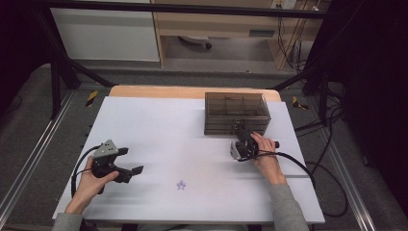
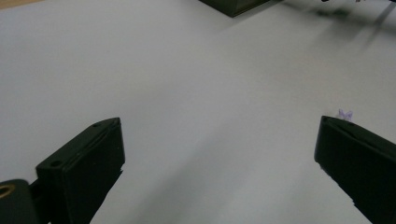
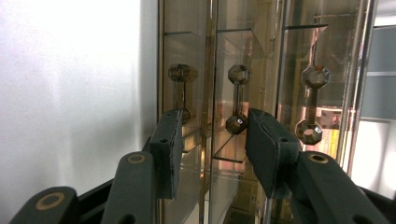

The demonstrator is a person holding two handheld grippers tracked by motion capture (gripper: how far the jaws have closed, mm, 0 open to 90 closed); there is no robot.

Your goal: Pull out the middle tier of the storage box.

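Note:
A smoky transparent drawer box (image 1: 235, 113) stands at the back right of the white table (image 1: 163, 125). My right gripper (image 1: 242, 131) is turned on its side against the box's front. In the right gripper view its jaws (image 3: 212, 116) stand apart on either side of the middle drawer handle (image 3: 238, 98), and the pads do not press on it. My left gripper (image 1: 132, 160) rests near the front left, open, with bare table between its wide jaws (image 2: 219, 135). A small purple star-shaped piece (image 1: 181, 185) lies at the front centre, and peeks over the jaw at the right in the left gripper view (image 2: 345, 113).
Two more drawer handles (image 3: 182, 73) (image 3: 315, 77) flank the middle one. A corner of the box (image 2: 236, 5) shows at the top of the left gripper view. Cables (image 1: 332, 183) trail off the table's right side. Black frame legs (image 1: 55, 82) stand behind the table.

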